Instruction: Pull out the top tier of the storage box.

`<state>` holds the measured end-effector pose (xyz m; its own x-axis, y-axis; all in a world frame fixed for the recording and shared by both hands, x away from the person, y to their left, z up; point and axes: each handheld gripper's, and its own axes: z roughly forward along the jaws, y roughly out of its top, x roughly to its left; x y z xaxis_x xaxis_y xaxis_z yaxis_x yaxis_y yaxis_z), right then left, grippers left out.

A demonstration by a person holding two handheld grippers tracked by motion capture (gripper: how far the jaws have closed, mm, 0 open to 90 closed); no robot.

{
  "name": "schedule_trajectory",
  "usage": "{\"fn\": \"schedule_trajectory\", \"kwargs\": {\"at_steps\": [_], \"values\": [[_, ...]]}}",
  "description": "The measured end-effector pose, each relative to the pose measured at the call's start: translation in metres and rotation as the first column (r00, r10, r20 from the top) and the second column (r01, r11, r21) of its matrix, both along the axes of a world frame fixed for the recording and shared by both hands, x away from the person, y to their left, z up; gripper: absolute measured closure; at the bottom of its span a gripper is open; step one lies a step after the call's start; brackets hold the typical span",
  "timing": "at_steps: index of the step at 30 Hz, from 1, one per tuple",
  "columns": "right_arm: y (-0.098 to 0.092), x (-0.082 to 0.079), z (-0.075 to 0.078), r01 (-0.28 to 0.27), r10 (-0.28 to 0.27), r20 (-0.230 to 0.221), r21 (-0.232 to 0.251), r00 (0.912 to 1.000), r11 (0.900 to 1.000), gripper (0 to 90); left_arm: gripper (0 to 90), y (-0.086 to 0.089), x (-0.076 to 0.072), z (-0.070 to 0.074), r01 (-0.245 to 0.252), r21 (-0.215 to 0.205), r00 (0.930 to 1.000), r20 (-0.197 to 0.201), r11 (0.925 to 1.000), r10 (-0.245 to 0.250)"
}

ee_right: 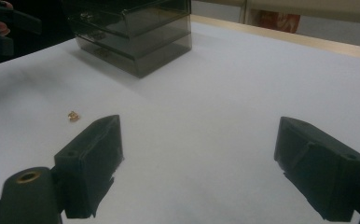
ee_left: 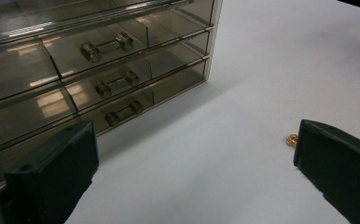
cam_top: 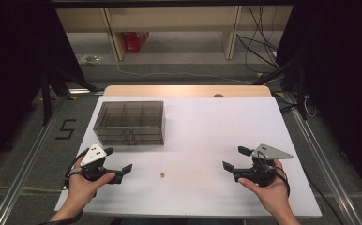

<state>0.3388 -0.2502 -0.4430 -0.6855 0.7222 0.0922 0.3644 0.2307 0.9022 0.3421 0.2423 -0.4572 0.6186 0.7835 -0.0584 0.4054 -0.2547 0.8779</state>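
Left hand-held gripper [cam_top: 124, 171] and right hand-held gripper [cam_top: 236, 158]: jaws wide, holding nothing.

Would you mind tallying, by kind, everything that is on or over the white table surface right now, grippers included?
Smoky clear drawer cabinet: 1
Small gold-coloured piece: 1
Hand-held grippers: 2, the left gripper and the right gripper, both with jaws apart and holding nothing
Total: 4
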Motion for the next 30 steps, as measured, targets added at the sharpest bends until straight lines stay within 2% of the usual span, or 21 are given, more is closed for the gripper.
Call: {"fn": "schedule_trajectory", "kwargs": {"at_steps": [7,13,14,15,16,17,20,21,22,23,25,26,28,29,30], "values": [[-0.001,0.000,0.000,0.006,-0.006,-0.001,0.003,1.0000,1.000,15.9,0.0,-0.001,0.001,0.000,0.005,0.011,1.0000,0.002,0.9999,-0.005],[0.000,0.001,-0.001,0.005,-0.005,-0.004,-0.001,1.0000,1.000,16.0,3.0,-0.003,0.001,0.002,-0.002,0.044,0.9998,0.022,0.9990,0.001],[0.000,0.001,-0.001,0.006,-0.006,-0.003,-0.001,1.0000,1.000,16.0,5.5,-0.005,0.001,0.003,-0.012,0.072,0.9992,0.040,0.9973,0.010],[0.000,0.001,-0.001,0.007,-0.007,-0.005,-0.003,1.0000,1.000,16.0,7.3,-0.005,0.001,0.003,-0.012,0.072,0.9992,0.040,0.9973,0.010],[0.000,0.001,-0.001,0.008,-0.008,-0.007,-0.003,0.9999,1.000,16.0,12.0,-0.008,0.002,0.005,-0.031,0.117,0.9968,0.077,0.9927,0.022],[0.000,0.001,-0.001,0.009,-0.009,-0.007,-0.002,0.9999,1.000,16.0,16.0,-0.010,0.001,0.006,-0.030,0.132,0.9955,0.093,0.9908,0.017],[0.001,0.000,-0.001,0.003,-0.003,-0.003,-0.008,1.0000,1.000,16.0,20.9,-0.015,0.000,0.008,-0.019,0.204,0.9899,0.141,0.9788,-0.010],[0.002,0.000,-0.001,0.000,0.000,-0.001,-0.009,1.0000,1.000,16.0,23.2,-0.016,0.000,0.009,-0.017,0.241,0.9855,0.168,0.9703,-0.025],[0.002,0.000,-0.001,0.001,-0.001,-0.004,-0.010,1.0000,1.000,16.0,27.7,-0.017,0.001,0.009,-0.020,0.260,0.9820,0.187,0.9655,-0.030],[0.003,0.000,-0.001,0.002,-0.002,-0.005,-0.010,1.0000,1.000,16.0,31.7,-0.018,0.001,0.009,-0.031,0.291,0.9741,0.223,0.9562,-0.036],[0.003,0.001,-0.002,0.001,-0.001,-0.009,-0.012,1.0000,1.000,16.0,45.2,-0.019,0.004,0.008,-0.055,0.375,0.9562,0.287,0.9256,-0.059],[0.003,0.001,-0.002,0.001,-0.001,-0.010,-0.015,1.0000,1.000,16.0,49.1,-0.019,0.006,0.007,-0.069,0.407,0.9493,0.307,0.9108,-0.066],[0.003,0.001,-0.002,0.000,0.000,-0.010,-0.014,0.9999,1.000,16.0,53.5,-0.019,0.011,0.004,-0.095,0.447,0.9421,0.329,0.8893,-0.065],[0.004,0.001,-0.002,-0.002,0.002,-0.011,-0.014,0.9999,1.000,16.0,54.9,-0.020,0.016,0.002,-0.116,0.488,0.9359,0.345,0.8654,-0.069],[0.004,0.001,-0.002,-0.002,0.002,-0.010,-0.015,0.9999,1.000,16.0,56.1,-0.020,0.019,0.000,-0.129,0.512,0.9308,0.358,0.8495,-0.074]]}}
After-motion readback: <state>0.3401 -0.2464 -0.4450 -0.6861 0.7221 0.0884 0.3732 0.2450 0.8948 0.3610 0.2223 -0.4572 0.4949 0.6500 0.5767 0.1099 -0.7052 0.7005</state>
